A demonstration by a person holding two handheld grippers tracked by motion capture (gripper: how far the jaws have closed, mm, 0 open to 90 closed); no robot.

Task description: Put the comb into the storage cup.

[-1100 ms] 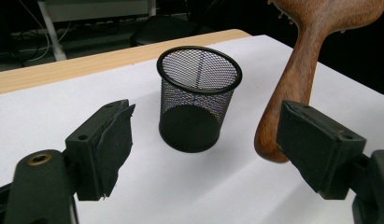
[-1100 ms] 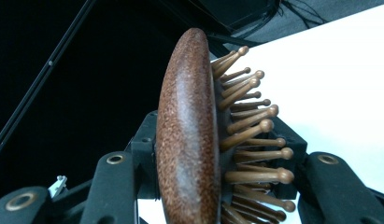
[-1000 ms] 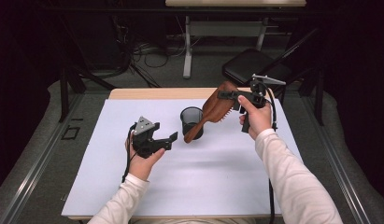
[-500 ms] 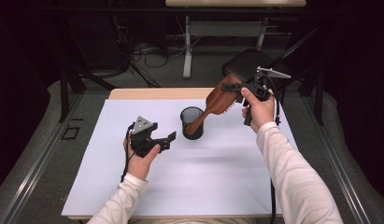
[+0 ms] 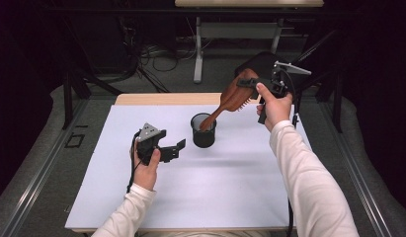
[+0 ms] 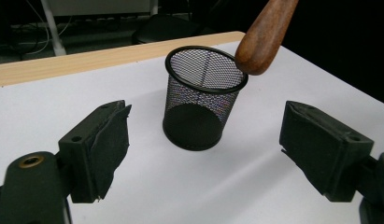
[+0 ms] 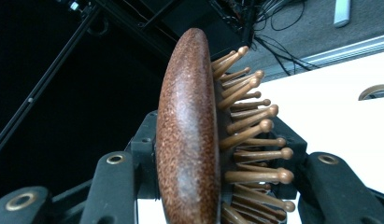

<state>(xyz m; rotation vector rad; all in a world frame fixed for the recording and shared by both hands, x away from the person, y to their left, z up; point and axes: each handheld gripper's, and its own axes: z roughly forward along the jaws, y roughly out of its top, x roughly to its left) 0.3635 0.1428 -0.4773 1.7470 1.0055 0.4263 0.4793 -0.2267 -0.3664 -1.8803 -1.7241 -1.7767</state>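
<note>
A brown wooden hairbrush (image 5: 233, 97) hangs tilted above the table, its head clamped in my right gripper (image 5: 251, 84), which is shut on it. The brush's head (image 7: 189, 135) and wooden pins show close up in the right gripper view. Its handle tip (image 6: 262, 39) sits just over the rim of a black mesh cup (image 5: 203, 130) standing upright mid-table. That cup (image 6: 199, 98) lies ahead of my left gripper (image 5: 173, 149), which is open, holds nothing and hovers left of the cup, with its jaws wide apart.
A white sheet (image 5: 200, 192) covers the table, with a wooden strip (image 5: 156, 98) along the far edge. Beyond the table stand a dark chair seat (image 5: 257, 61), desk legs (image 5: 198, 49) and floor cables.
My right gripper has lifted the brush up and to the right, so the handle has risen out of the cup until only its tip is at the rim. The left gripper stayed still.
</note>
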